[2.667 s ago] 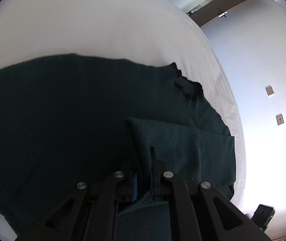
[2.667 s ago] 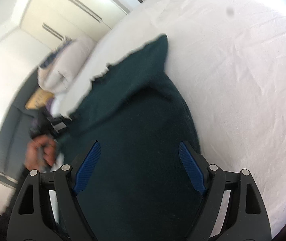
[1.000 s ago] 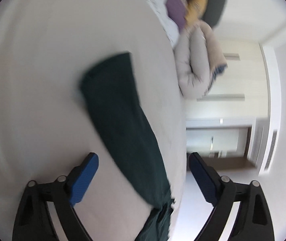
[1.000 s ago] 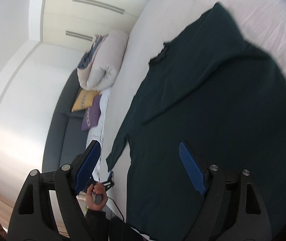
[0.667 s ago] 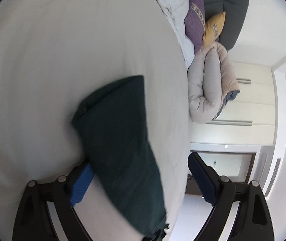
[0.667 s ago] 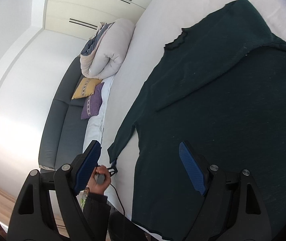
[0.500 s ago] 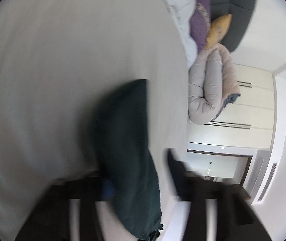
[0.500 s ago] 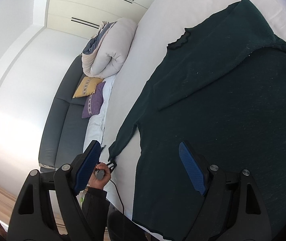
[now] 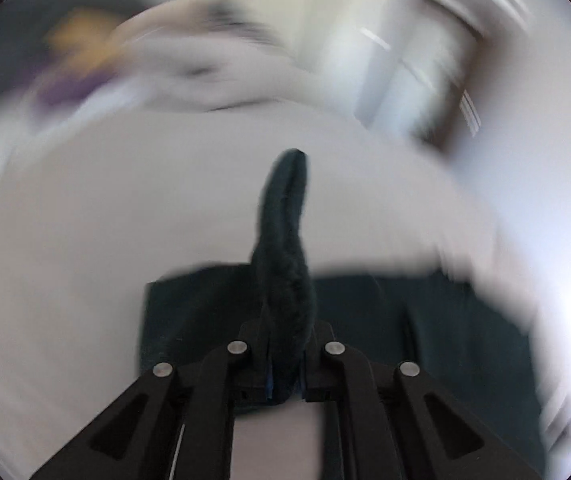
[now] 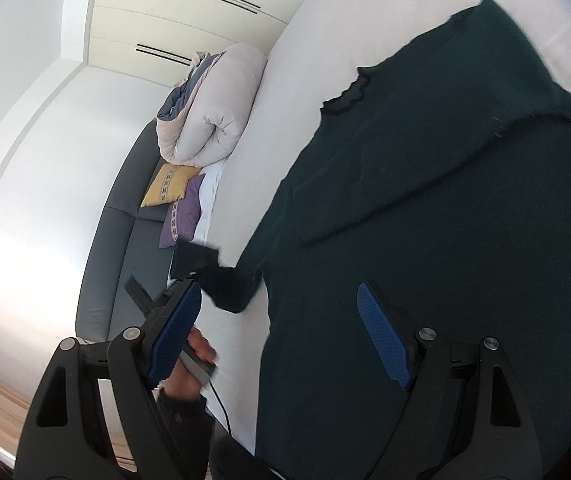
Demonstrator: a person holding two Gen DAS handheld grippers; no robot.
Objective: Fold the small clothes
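Observation:
A dark green knit sweater (image 10: 445, 220) lies flat on the white bed (image 10: 285, 100), its far sleeve folded across the chest. In the left wrist view, which is blurred, my left gripper (image 9: 285, 360) is shut on the near sleeve (image 9: 285, 240), whose cuff stands up between the jaws above the sweater body (image 9: 425, 320). The right wrist view shows that same sleeve end (image 10: 229, 288) lifted off the sheet at the bed's edge, above a hand (image 10: 193, 360). My right gripper (image 10: 279, 292) hovers open over the sweater's side edge with nothing between its pads.
A rolled beige duvet (image 10: 213, 112) lies at the bed's head. Yellow (image 10: 169, 186) and purple (image 10: 183, 216) cushions rest on a dark grey sofa (image 10: 125, 240) beside the bed. Cream wardrobe doors (image 10: 189, 8) stand behind. Bare white sheet surrounds the sweater.
My left gripper closed on the sleeve end and lifted it off the sheet, swinging round toward the sweater body. My right gripper stayed open and drifted a little across the sweater.

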